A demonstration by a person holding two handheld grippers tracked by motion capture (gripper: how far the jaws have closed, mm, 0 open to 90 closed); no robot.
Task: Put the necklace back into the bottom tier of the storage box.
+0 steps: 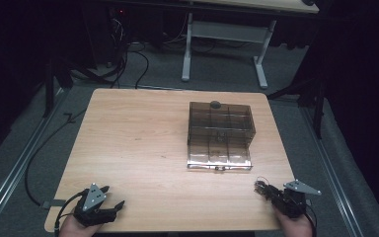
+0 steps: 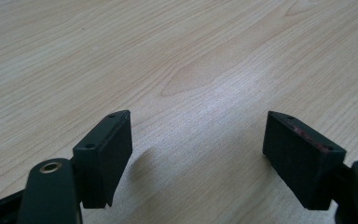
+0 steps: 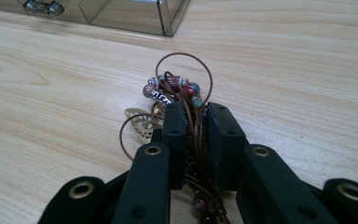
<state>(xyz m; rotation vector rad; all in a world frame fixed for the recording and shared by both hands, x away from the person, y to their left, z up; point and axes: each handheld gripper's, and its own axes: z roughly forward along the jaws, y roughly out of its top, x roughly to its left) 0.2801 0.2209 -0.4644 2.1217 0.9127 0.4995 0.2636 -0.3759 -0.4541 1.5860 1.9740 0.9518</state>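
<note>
A smoky clear plastic drawer box (image 1: 220, 133) stands on the wooden table (image 1: 138, 143), right of centre, with its bottom drawer (image 1: 219, 159) pulled out toward me. My right gripper (image 1: 266, 189) rests near the front right corner, shut on a beaded bracelet (image 3: 177, 91) with brown cord loops and a gold charm (image 3: 142, 123). The bracelet (image 1: 262, 187) sticks out past the jaws. In the right gripper view the box's corner (image 3: 165, 16) lies ahead. My left gripper (image 1: 113, 197) sits at the front left, open, with bare table between its pads (image 2: 105, 154).
Beyond the table stand a white-legged desk (image 1: 224, 44) and cables on grey carpet (image 1: 143, 59). A small dark knob (image 1: 215, 104) sits on the box's top at the back. The table's left half is bare wood.
</note>
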